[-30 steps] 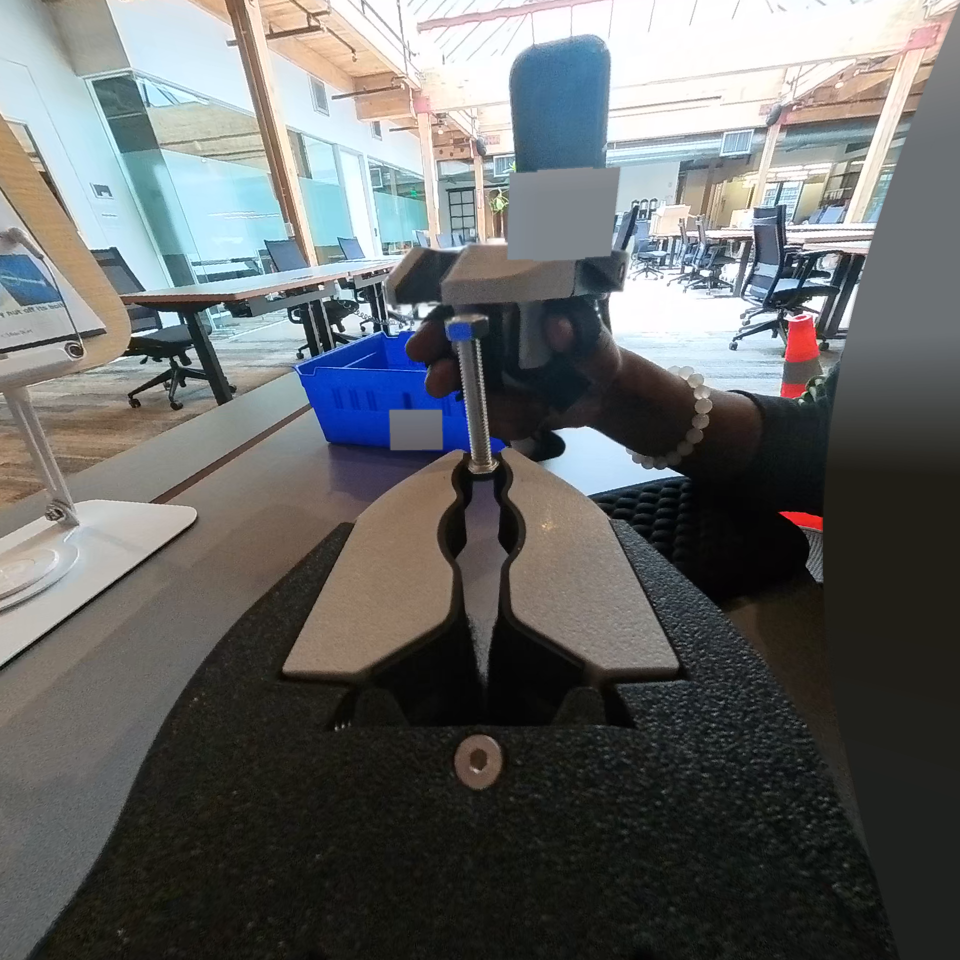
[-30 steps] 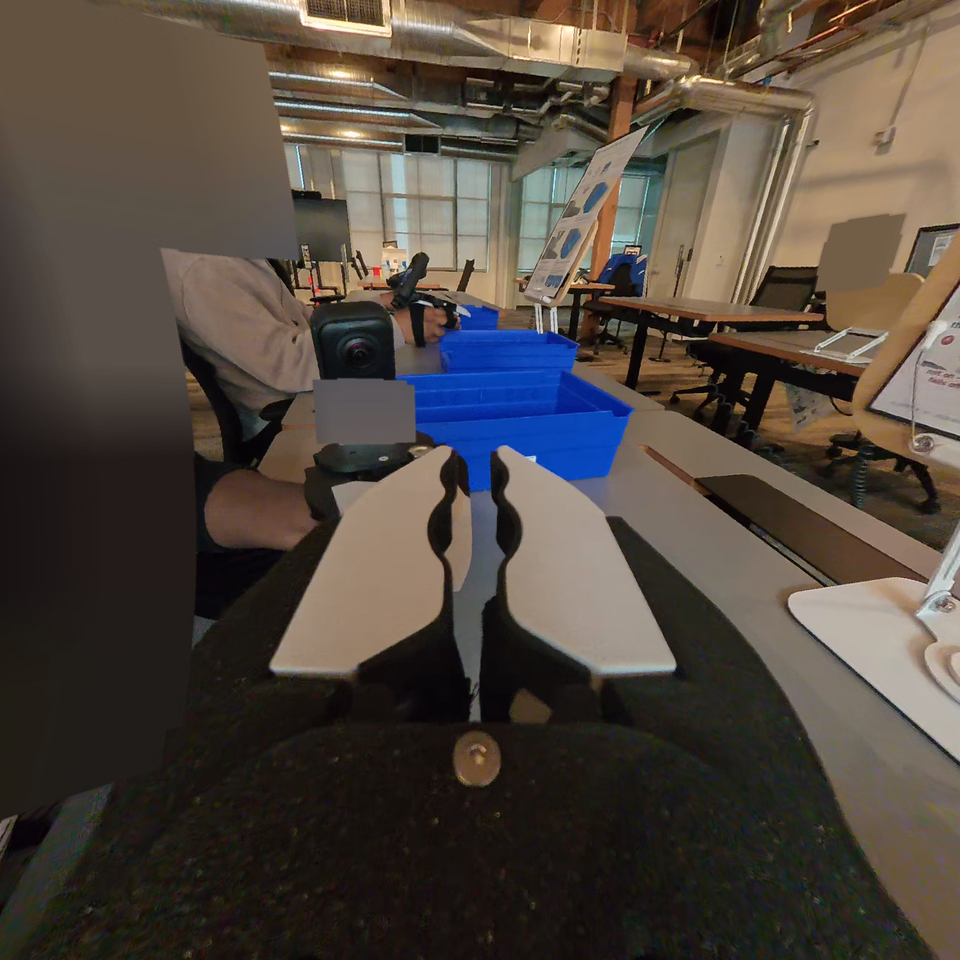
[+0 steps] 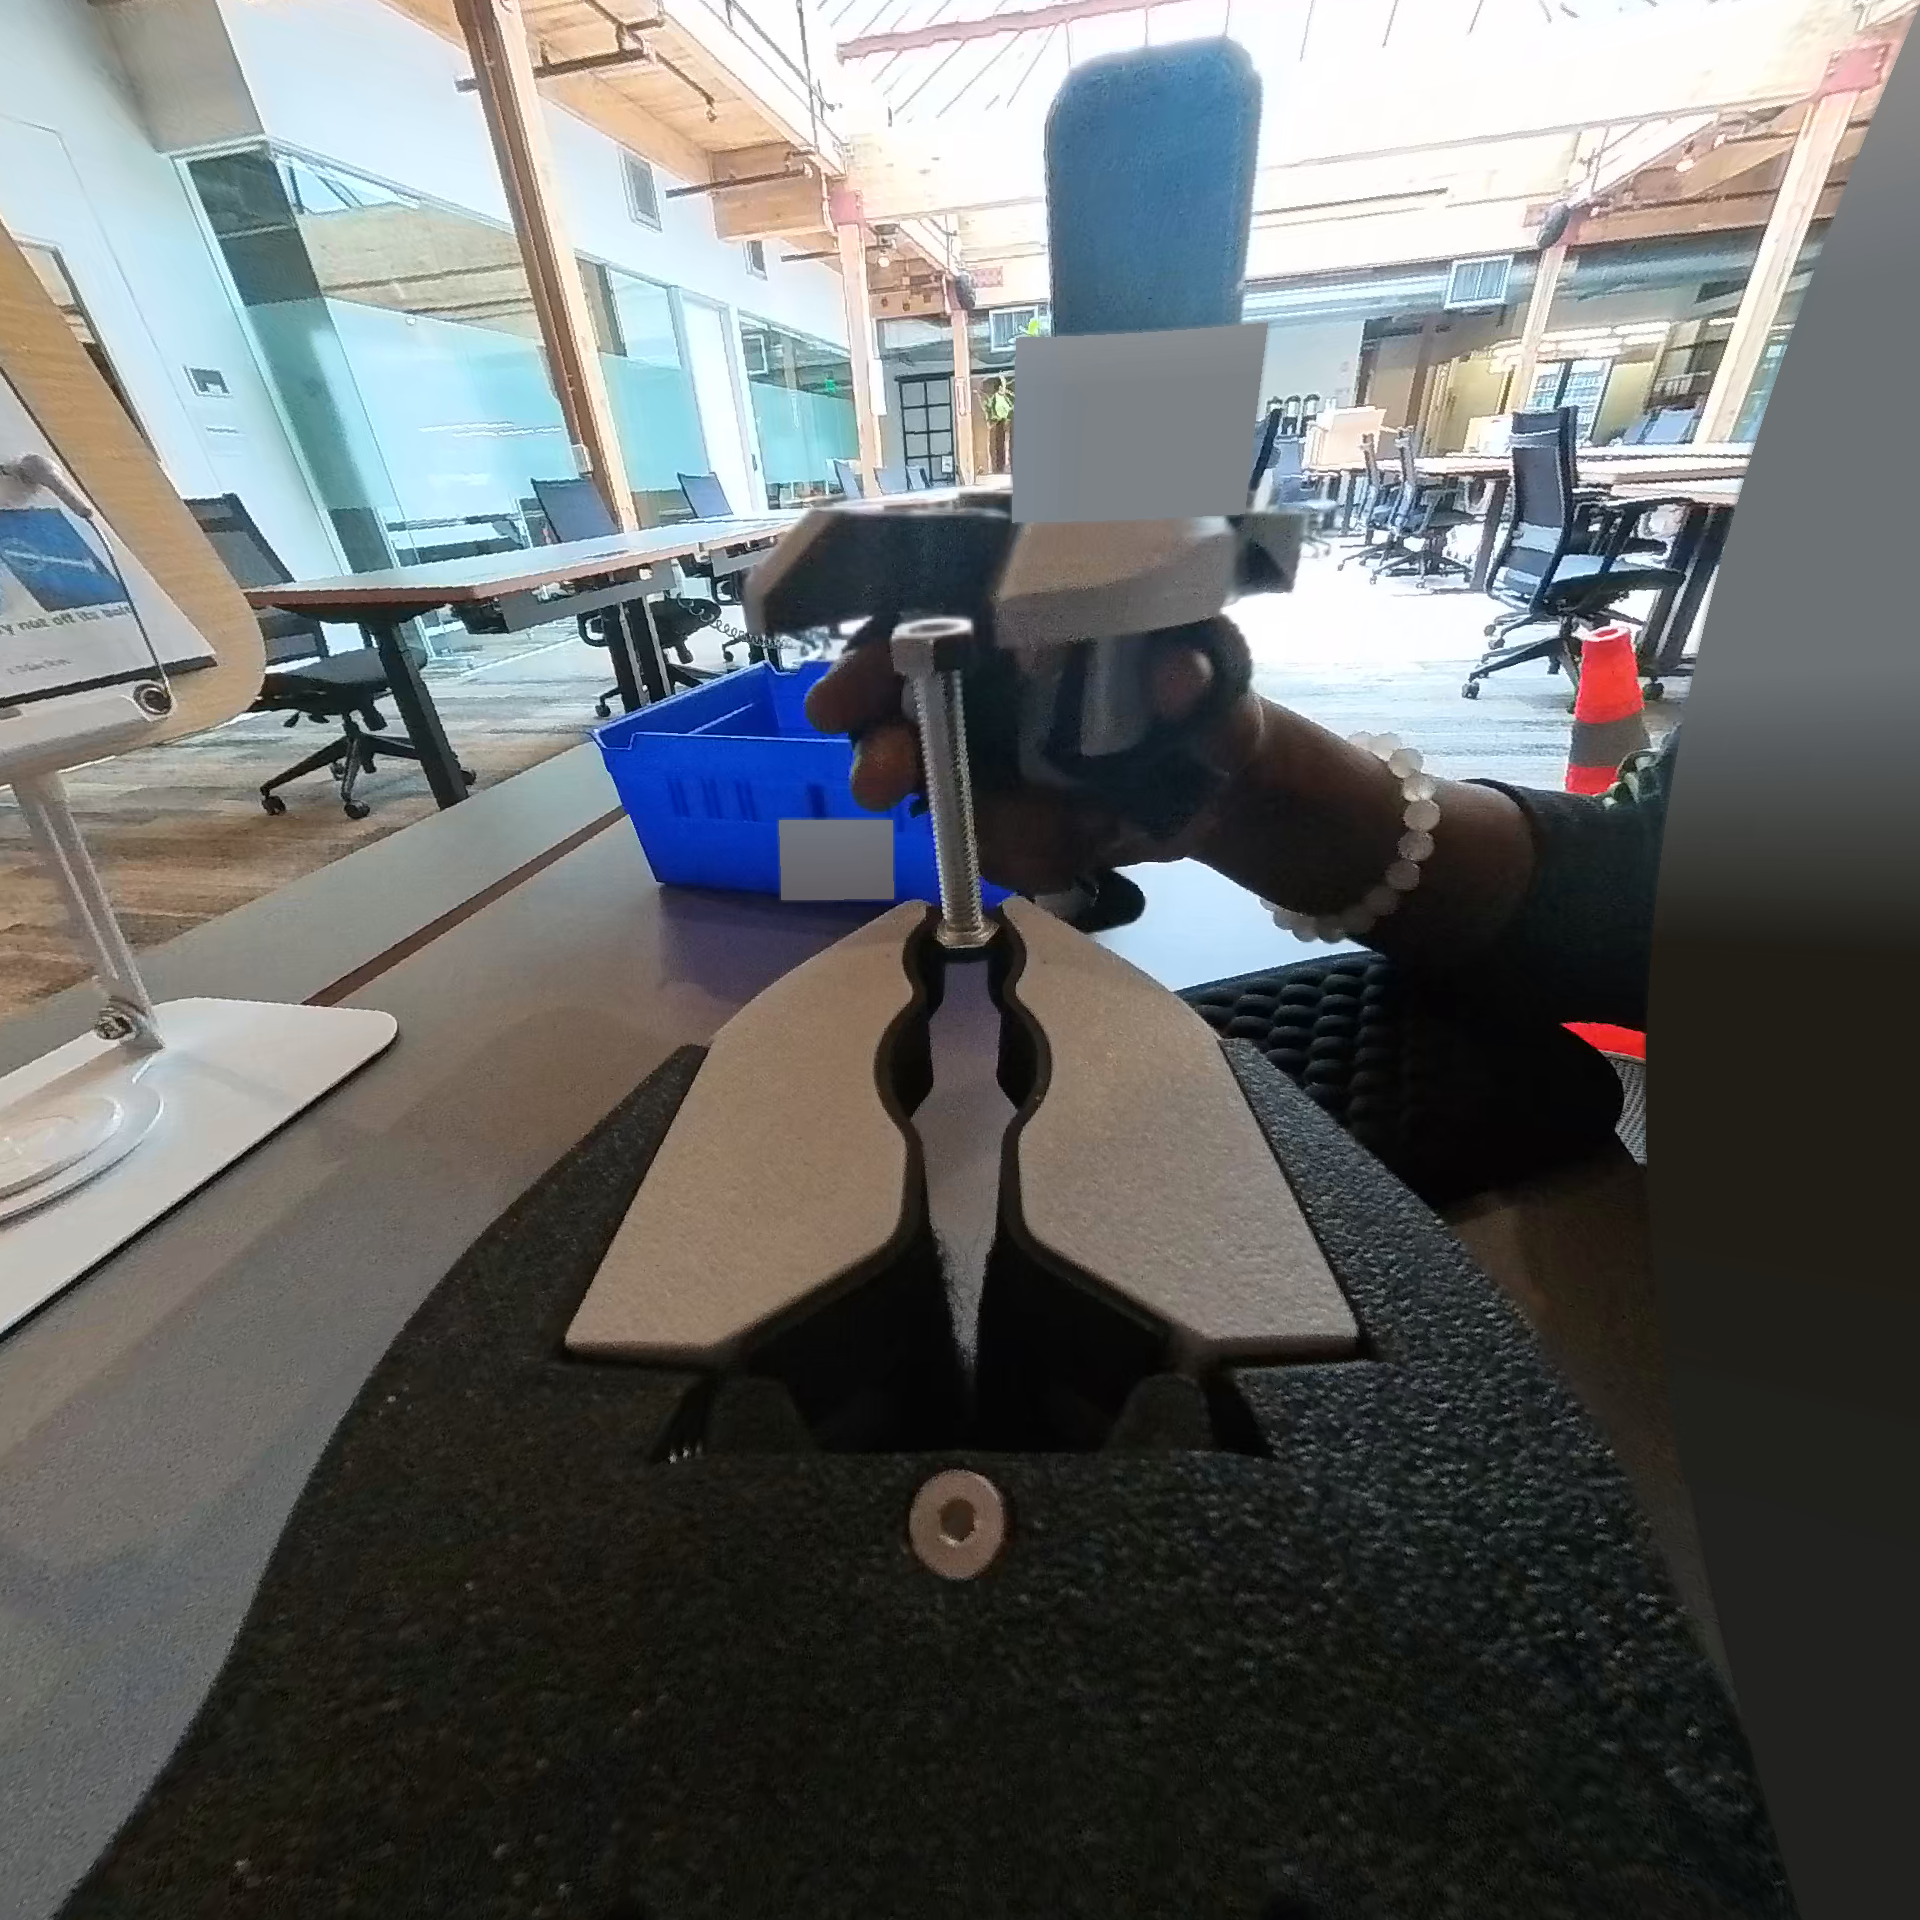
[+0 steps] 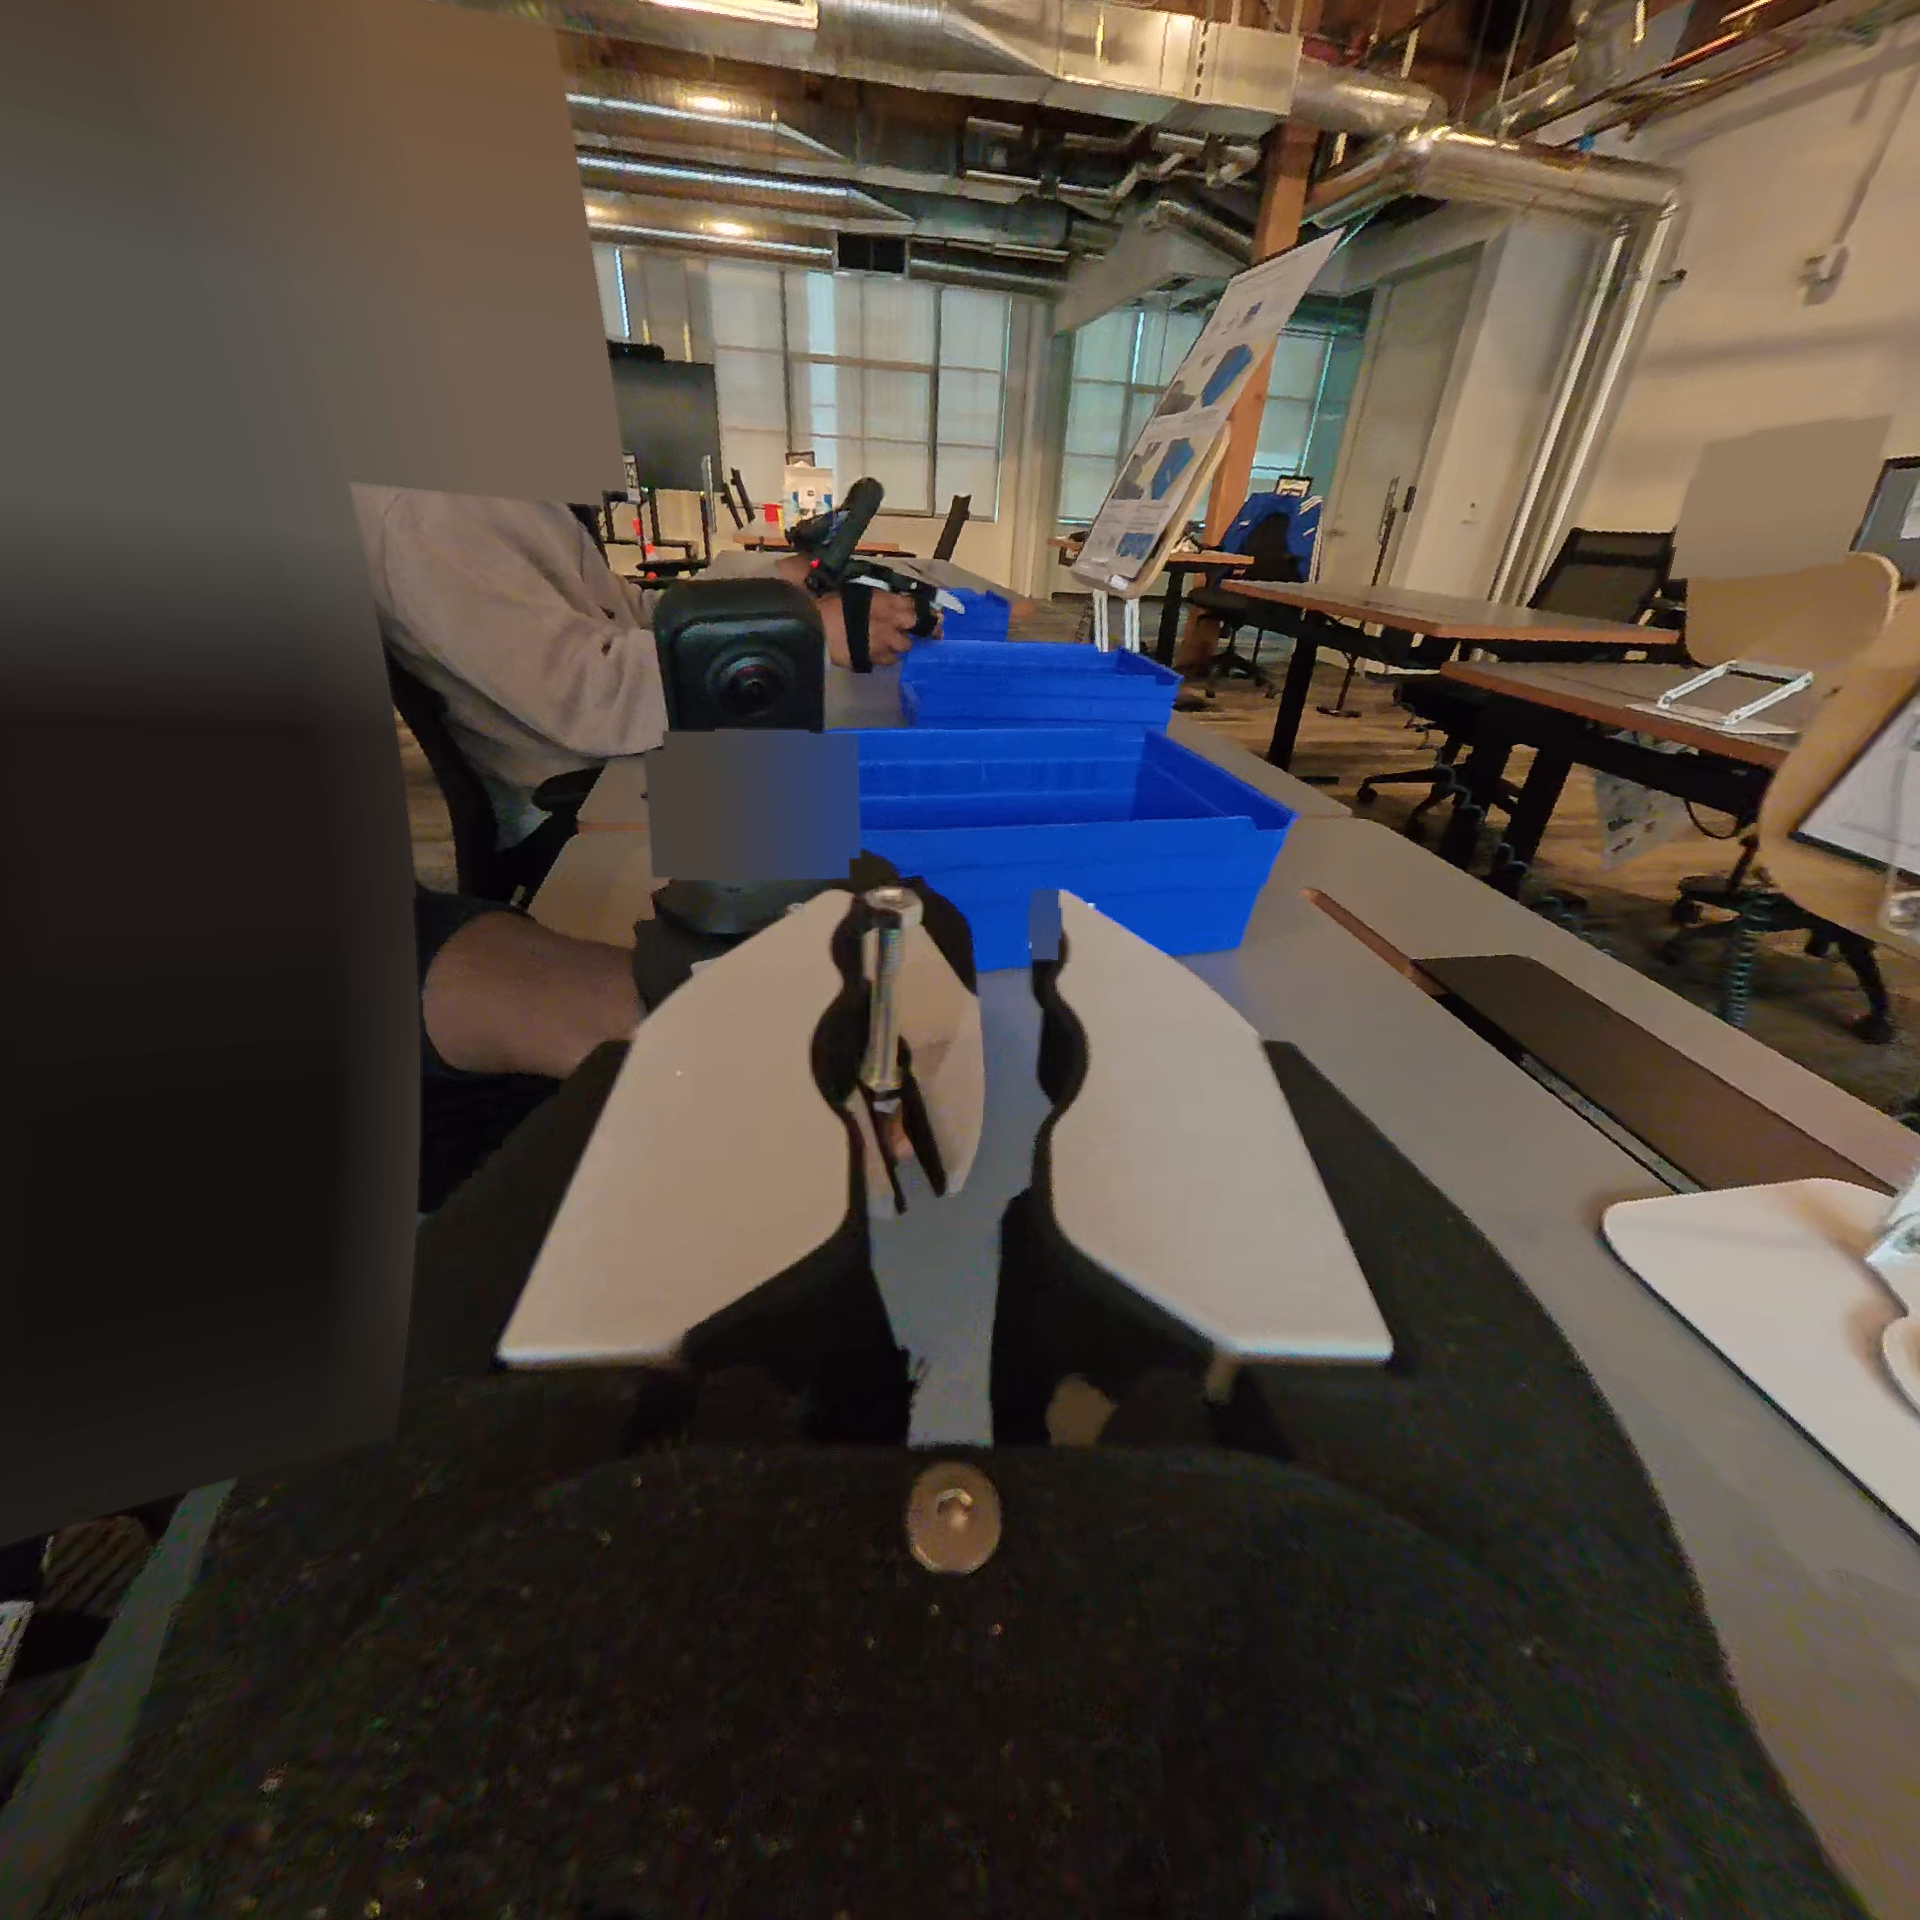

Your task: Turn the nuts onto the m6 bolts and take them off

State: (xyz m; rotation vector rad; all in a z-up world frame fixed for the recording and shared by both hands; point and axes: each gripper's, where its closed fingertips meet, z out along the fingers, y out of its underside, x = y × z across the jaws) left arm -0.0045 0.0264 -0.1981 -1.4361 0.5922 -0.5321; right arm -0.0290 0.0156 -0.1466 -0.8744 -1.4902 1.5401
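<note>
The left tool is nearly shut, its two grey fingertips pinching the nut end of a silver bolt. The bolt stands upright above the grey table, its socket head at the top.

Just beyond, the right tool is held above the bolt head with its jaws wide apart; the bolt stands in the gap close beside the left-hand finger, and nothing is gripped. A hand with a pale bead bracelet holds this tool.

Behind them a blue plastic bin sits on the table. To one side is a white stand carrying a sign. Farther off are office desks, chairs and an orange cone.
</note>
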